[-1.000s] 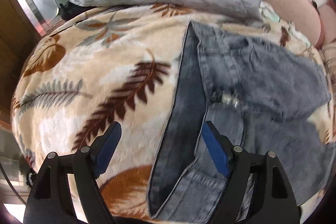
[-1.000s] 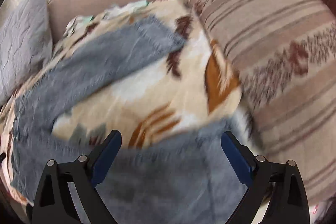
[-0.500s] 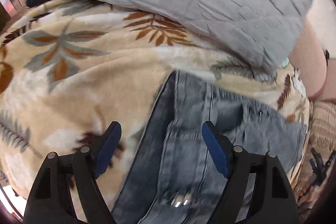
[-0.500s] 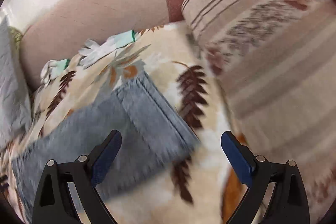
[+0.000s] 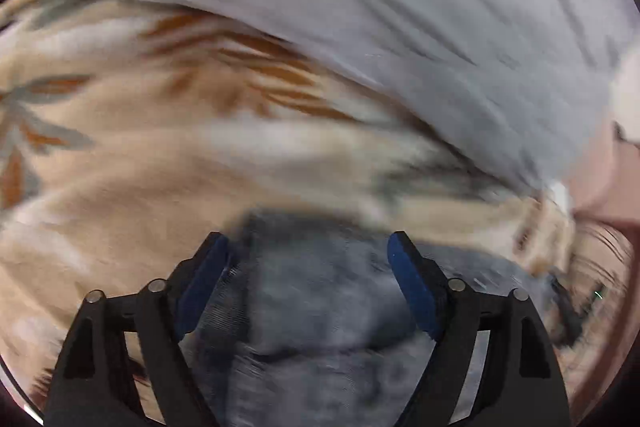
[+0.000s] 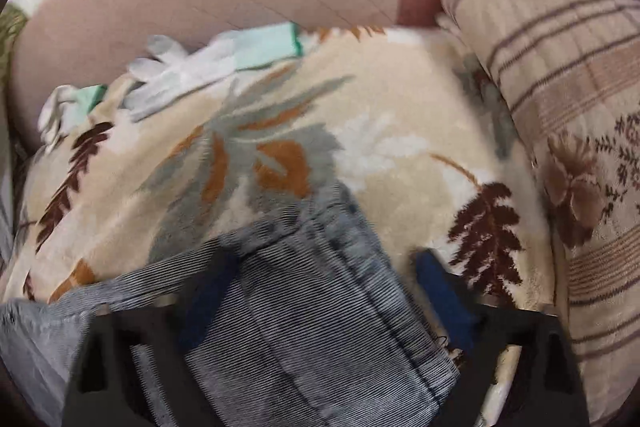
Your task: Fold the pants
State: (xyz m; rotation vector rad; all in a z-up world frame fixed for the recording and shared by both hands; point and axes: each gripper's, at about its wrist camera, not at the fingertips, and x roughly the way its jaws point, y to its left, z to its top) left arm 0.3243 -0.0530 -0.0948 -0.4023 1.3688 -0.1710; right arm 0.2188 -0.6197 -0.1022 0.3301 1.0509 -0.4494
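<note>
both tools are angling down onto the faded blue-grey denim pants (image 6: 320, 327), which are lying flat on the cream fleece blanket with brown and grey leaf print (image 6: 400, 131); taking that blanket as the landmark, the pants are sitting on its near part. the right gripper (image 6: 320, 291) is straddling a hemmed leg end near the blanket's edge beside the striped beige cushion (image 6: 560, 87); its jaws have just been closing and are standing partly apart, denim between them, pads not yet seen pressing. the left gripper (image 5: 306, 283) is straddling the other end of the pants, short of the pale grey quilted pillow (image 5: 400, 7) resting on the blanket's far side; its jaws have also just been closing, standing apart with denim between, though blur is hiding any contact. judging this as the pinch before a fold. to do it well: be sinking both pad pairs low enough to catch every denim layer but not the fleece, be closing both together, and be lifting evenly so the edge is staying straight. white gloves (image 6: 180, 67) are lying at the blanket's far edge, clear of the work.
</note>
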